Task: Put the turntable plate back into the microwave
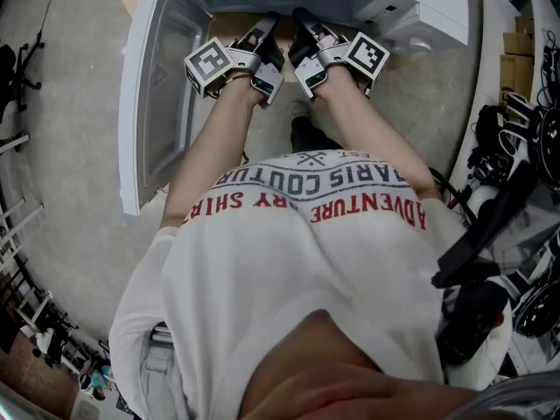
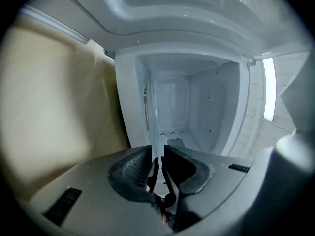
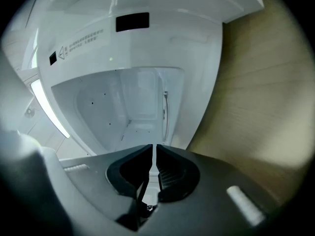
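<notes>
The white microwave (image 1: 420,7) stands open, its door (image 1: 157,103) swung out to the left. Both grippers reach into its mouth side by side, rolled onto their sides. My left gripper (image 1: 269,20) (image 2: 157,154) and my right gripper (image 1: 302,17) (image 3: 153,154) each keep only a thin slit between the jaws. The clear turntable plate (image 2: 158,132) (image 3: 156,142) shows only edge-on, as a pale strip running from each slit into the bare white cavity (image 2: 192,107) (image 3: 123,102). It lies close to the cavity floor. The head view hides the plate behind the grippers.
The microwave sits on a tan wooden top (image 2: 59,107) (image 3: 256,92). Grey floor (image 1: 70,147) lies to the left of the door. Black equipment and cables (image 1: 525,147) crowd the right side. My own white shirt (image 1: 306,261) fills the lower head view.
</notes>
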